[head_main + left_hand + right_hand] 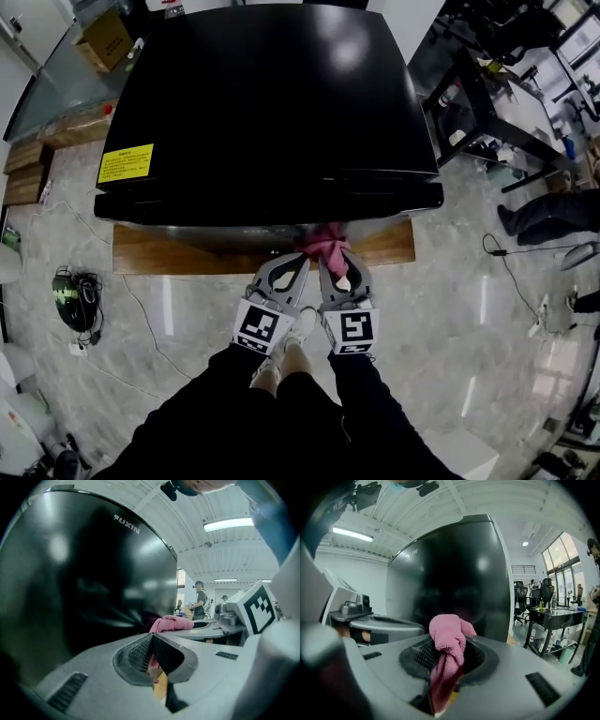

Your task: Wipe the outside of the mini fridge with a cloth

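Note:
The black mini fridge (272, 103) stands on a low wooden platform (187, 255), seen from above. A pink cloth (325, 246) is bunched against the lower front of its door. My right gripper (330, 257) is shut on that cloth, which hangs out between its jaws (447, 641) just in front of the glossy door (459, 573). My left gripper (298, 259) sits close beside it, jaws shut with the tips together and nothing held (151, 637). In the left gripper view the cloth (171, 623) shows past the tips, on the right gripper (208, 630), beside the fridge (84, 573).
A yellow label (125, 162) is on the fridge top. A bundle of cables (75, 295) lies on the floor at left, a cardboard box (105, 39) behind. A black desk (487, 103) and a person's legs (553, 214) are at right. My own feet (286, 352) are below the grippers.

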### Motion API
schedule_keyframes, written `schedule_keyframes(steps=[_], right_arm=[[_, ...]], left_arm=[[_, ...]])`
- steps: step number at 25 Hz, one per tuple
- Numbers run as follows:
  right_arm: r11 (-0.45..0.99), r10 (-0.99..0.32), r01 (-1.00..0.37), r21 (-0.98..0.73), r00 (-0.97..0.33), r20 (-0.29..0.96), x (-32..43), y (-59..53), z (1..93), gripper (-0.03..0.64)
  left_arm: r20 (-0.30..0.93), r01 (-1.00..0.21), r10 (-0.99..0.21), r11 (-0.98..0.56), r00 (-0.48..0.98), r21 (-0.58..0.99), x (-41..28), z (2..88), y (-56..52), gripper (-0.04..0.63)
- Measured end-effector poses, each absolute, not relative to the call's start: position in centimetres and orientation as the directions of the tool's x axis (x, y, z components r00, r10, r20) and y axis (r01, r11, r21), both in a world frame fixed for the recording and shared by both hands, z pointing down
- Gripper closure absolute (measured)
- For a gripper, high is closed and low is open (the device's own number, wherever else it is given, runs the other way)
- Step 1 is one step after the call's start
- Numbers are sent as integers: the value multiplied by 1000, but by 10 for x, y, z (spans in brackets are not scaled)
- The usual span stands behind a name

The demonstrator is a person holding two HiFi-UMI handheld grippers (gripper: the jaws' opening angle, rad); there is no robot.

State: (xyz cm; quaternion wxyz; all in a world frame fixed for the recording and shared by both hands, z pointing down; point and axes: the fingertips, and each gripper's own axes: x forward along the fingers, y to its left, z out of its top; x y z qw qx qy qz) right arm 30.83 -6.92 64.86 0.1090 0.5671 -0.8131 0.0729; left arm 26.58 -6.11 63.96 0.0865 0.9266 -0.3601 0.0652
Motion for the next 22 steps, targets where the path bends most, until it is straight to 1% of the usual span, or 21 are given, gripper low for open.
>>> schedule_keyframes(steps=[6,11,16,22], right_arm=[[361,-876,-932,-37,-353,328,306,-74,696,505],[367,-858,-929,-44,-356,371,310,-76,728,505],[377,-817,-924,-67,-366,446,309,-76,769,505],[371,-744,-918,-138,-382,548,310,-79,826,505]], left_arm=[[228,-680,-646,-723,729,125,269,680,-69,589],[291,-688,-634,-710,717,148,278,726,-70,589],[366,-707,-619,-680,695,193,276,770,-70,589],[446,-702,-565,-667,694,249,277,810,-65,589]])
